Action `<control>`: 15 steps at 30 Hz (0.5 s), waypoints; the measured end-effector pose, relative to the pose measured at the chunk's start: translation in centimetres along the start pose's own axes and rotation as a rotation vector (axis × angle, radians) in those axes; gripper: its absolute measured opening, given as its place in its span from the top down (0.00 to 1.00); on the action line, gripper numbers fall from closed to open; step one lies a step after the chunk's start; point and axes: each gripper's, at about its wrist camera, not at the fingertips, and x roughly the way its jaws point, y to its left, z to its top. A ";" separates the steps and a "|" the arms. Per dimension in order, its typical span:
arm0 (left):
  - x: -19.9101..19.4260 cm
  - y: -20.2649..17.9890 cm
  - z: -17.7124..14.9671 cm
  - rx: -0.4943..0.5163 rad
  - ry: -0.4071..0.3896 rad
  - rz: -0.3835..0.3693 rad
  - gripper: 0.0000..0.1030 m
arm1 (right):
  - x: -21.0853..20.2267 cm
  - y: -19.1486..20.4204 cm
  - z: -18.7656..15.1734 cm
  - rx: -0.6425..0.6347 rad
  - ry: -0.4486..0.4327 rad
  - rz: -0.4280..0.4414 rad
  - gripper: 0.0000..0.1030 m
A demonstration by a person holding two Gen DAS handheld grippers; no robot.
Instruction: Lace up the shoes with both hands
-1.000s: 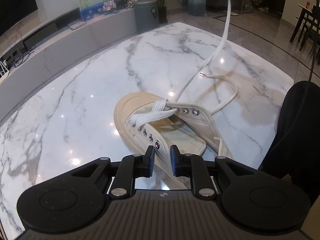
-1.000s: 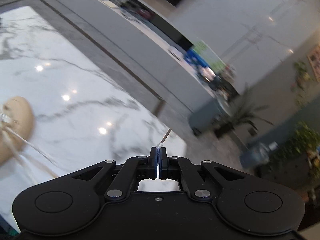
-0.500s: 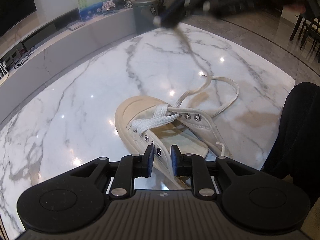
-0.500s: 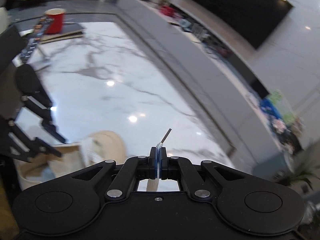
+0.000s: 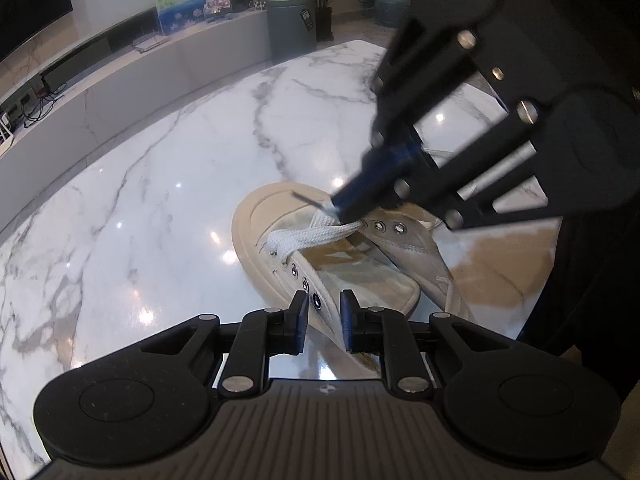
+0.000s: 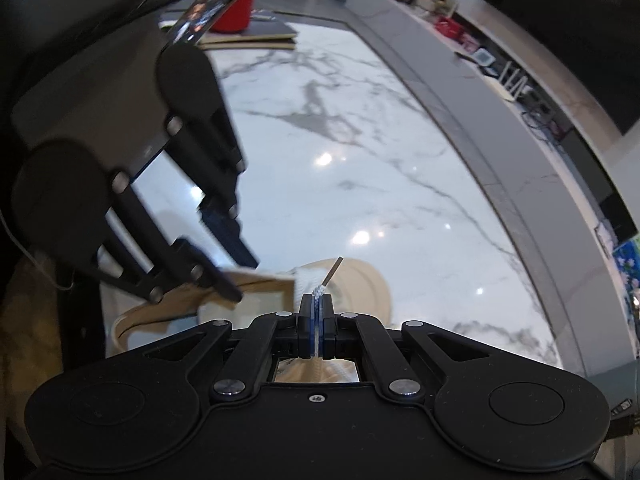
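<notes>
The right claw [image 6: 318, 312] is clenched on the lace [image 5: 308, 236] just behind its stiff tip [image 6: 333, 270], which pokes out over the toe of the shoe [image 5: 280, 216]. The left claw [image 5: 323, 322] grips the near eyelet flap of that shoe, its pads pressed lightly on either side of the flap. The beige shoe lies on the marble bench [image 5: 160, 200], toe pointing away from the left camera, with only the lowest crossings laced and several eyelets [image 5: 387, 226] still empty.

The likeliest trouble is the tip missing the next hole: it is short, and it stands at a slant to the claw, so a small error in angle would bend it against the metal ring or fray the weave behind it. A hard tug could also drag the shoe out of the light left grip, since the polished top looks slippery. The two claws work close together above the tongue and could knock each other.

Room is generous beyond the toe and to the left camera's left. The bench's near edge lies close behind the heel, and a red mug [image 6: 236, 8] and books [image 6: 256, 36] sit well apart at the far end.
</notes>
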 end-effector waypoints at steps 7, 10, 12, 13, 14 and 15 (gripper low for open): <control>0.0 0.1 0.0 -0.011 0.002 -0.006 0.85 | 0.4 0.9 -0.7 -0.032 0.002 0.047 1.00; 0.0 0.3 0.1 -0.019 -0.001 -0.013 0.85 | 0.7 1.1 -0.8 -0.052 0.007 0.066 1.00; 0.0 0.4 0.1 -0.021 -0.004 -0.016 0.85 | 1.1 1.2 -0.7 -0.070 0.023 0.080 1.00; 0.0 0.4 0.0 -0.021 -0.005 -0.017 0.85 | 1.3 1.3 -0.7 -0.077 0.029 0.085 1.00; 0.0 0.4 0.0 -0.022 -0.006 -0.018 0.85 | 1.5 1.3 -0.7 -0.084 0.038 0.093 1.00; 0.0 0.4 0.0 -0.022 -0.008 -0.019 0.85 | 1.8 1.4 -0.6 -0.092 0.046 0.099 1.00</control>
